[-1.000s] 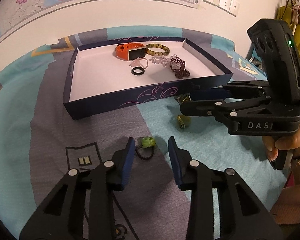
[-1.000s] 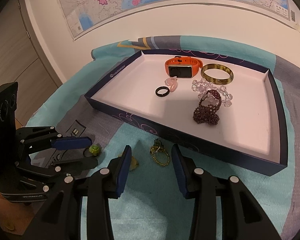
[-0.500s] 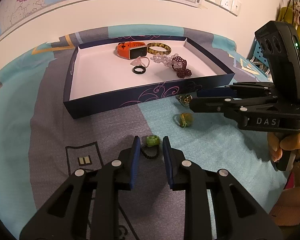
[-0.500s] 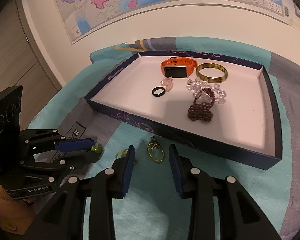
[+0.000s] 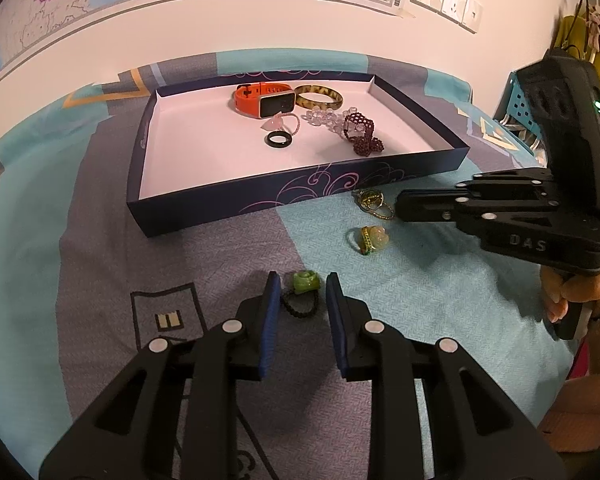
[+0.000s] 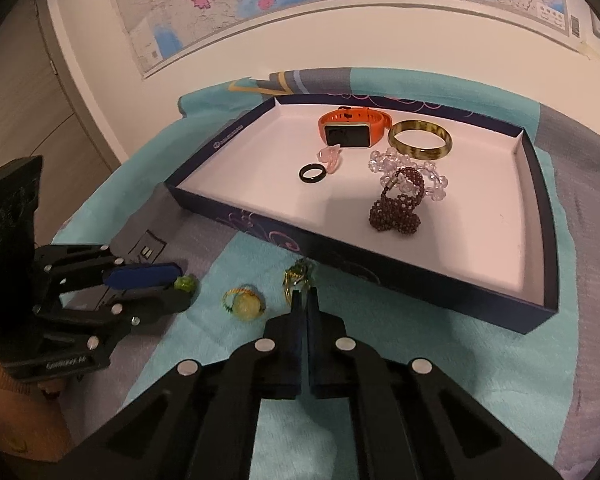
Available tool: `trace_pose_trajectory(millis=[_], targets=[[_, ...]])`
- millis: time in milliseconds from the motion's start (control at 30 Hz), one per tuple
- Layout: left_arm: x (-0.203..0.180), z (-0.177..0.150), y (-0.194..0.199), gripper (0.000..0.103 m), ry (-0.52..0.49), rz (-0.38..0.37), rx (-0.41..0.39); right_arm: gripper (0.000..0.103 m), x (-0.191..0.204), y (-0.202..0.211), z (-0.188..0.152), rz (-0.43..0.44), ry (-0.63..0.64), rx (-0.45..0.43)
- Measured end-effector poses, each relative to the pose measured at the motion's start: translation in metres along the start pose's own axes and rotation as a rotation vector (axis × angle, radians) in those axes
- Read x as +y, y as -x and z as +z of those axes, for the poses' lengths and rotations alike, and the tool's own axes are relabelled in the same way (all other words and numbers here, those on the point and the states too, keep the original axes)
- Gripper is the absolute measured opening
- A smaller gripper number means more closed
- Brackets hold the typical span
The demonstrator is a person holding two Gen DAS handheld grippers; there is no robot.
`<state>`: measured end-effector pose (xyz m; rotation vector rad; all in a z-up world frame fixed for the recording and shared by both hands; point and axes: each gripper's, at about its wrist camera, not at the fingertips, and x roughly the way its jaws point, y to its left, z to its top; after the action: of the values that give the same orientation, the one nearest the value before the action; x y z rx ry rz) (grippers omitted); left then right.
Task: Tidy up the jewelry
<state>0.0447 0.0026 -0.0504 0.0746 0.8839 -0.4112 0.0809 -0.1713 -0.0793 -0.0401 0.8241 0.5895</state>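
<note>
Left gripper: fingers apart, spread on either side of the green bead ring, not pinching it.
Green bead ring: lies on the bedspread between the left fingertips, its black cord loop trailing back toward the gripper body.
Right gripper: fingers brought together with only a thin slit between the pads; the tips reach the near end of the gold chain, and whether any link is pinched I cannot tell.
Gold chain: on the teal cloth just ahead of the right fingertips, close against the tray's near wall.
Yellow stone ring: on the cloth to the left of the right fingers, between the two grippers.
Tray: dark blue walls, pale floor, beyond both sets of fingers.
Tray contents: orange watch, amber bangle, clear bead bracelet, dark red bead bracelet, black ring, pink trinket.
</note>
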Motion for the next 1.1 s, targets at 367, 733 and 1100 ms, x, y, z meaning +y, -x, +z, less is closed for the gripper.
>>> trace_pose_trajectory(millis=[367,733,1100], targets=[[0.000,0.000,0.000,0.027,0.005,-0.010,0.000,0.015,-0.003,0.000,0.005,0.050,-0.038,-0.007],[0.002,0.000,0.000,0.030,0.017,-0.036,-0.001,0.000,0.001,-0.004,0.005,0.033,-0.011,-0.008],[0.001,0.000,0.000,0.033,0.013,-0.036,-0.001,0.021,-0.001,0.001,0.007,0.057,-0.022,-0.004]])
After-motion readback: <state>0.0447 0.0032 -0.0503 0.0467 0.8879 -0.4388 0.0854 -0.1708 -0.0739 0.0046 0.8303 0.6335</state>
